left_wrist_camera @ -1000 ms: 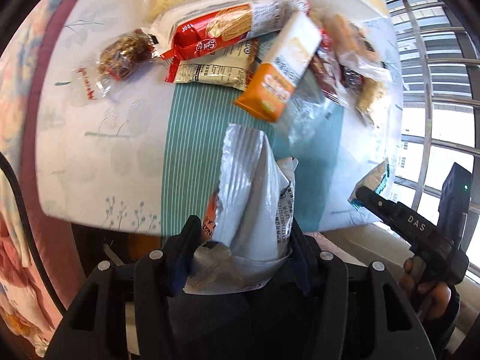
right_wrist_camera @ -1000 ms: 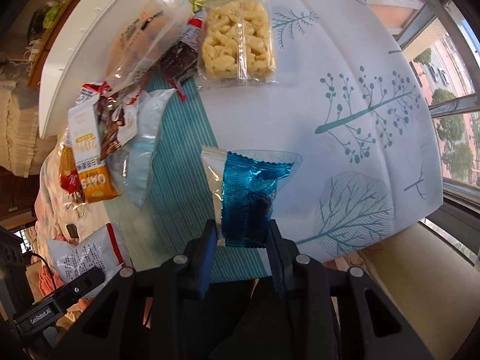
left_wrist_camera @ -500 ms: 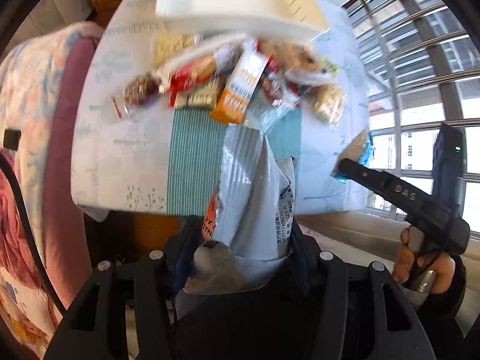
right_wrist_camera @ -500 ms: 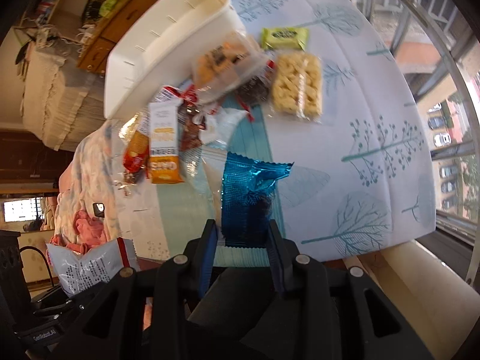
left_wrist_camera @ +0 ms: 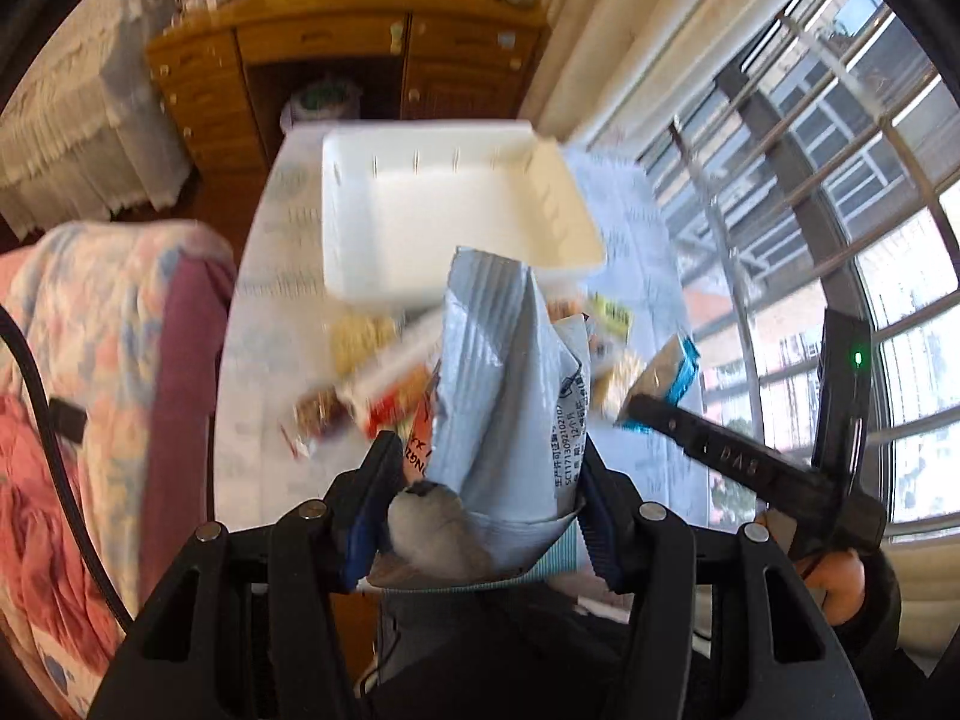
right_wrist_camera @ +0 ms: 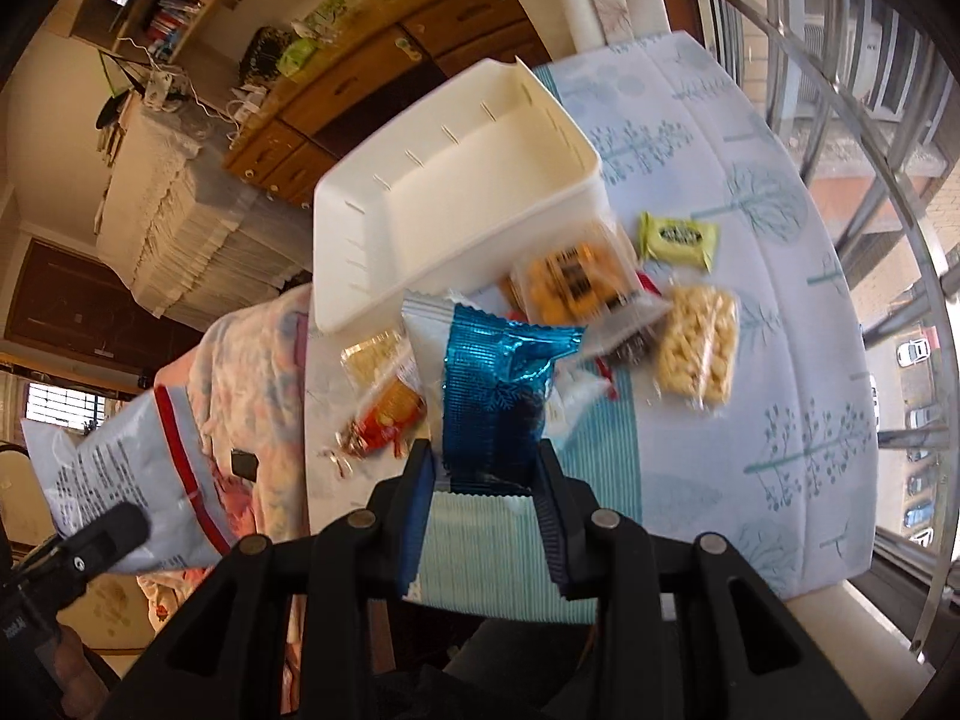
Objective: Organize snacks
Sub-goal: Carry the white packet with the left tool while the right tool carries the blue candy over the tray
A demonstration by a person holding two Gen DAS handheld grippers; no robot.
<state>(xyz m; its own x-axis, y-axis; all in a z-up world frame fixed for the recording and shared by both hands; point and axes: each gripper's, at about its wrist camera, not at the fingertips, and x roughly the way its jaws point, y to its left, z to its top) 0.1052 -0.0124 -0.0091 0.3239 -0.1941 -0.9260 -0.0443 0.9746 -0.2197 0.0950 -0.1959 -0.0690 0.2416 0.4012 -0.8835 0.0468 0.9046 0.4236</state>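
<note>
Left gripper [left_wrist_camera: 489, 498] clamped on a pale blue-grey snack bag [left_wrist_camera: 510, 396], pads pressing the crumpled lower part from both sides, bag standing up between the fingers. Same bag [right_wrist_camera: 120, 462] seen from the right wrist view as a white pouch with a red stripe and black print, held off the table's left edge above a flowered blanket [right_wrist_camera: 240, 360]. Right gripper [right_wrist_camera: 486, 474] pinched on a shiny blue foil packet [right_wrist_camera: 498, 402], fingers tight against its lower sides, a clear, pale part of the wrapper showing beside the foil at upper left. From the left wrist view, right gripper [left_wrist_camera: 627, 405] off the table's right edge, near the window bars, foil packet [left_wrist_camera: 666, 375] sticking up from its tip. Both held above a table [right_wrist_camera: 750, 324] covered by a pale cloth printed with trees and a teal striped band near the front edge. White basket [right_wrist_camera: 456, 192] with nothing visible inside it, at the far edge of the table. Loose snacks heaped just in front of the basket's near wall: a yellow-green packet [right_wrist_camera: 678, 238] toward the right, a clear pack of pale puffed pieces [right_wrist_camera: 699, 348] below it, an orange-labelled pack [right_wrist_camera: 570, 282] touching the basket wall, a red-and-orange pack [right_wrist_camera: 384, 414] toward the left edge. Details of the heap blurred.
</note>
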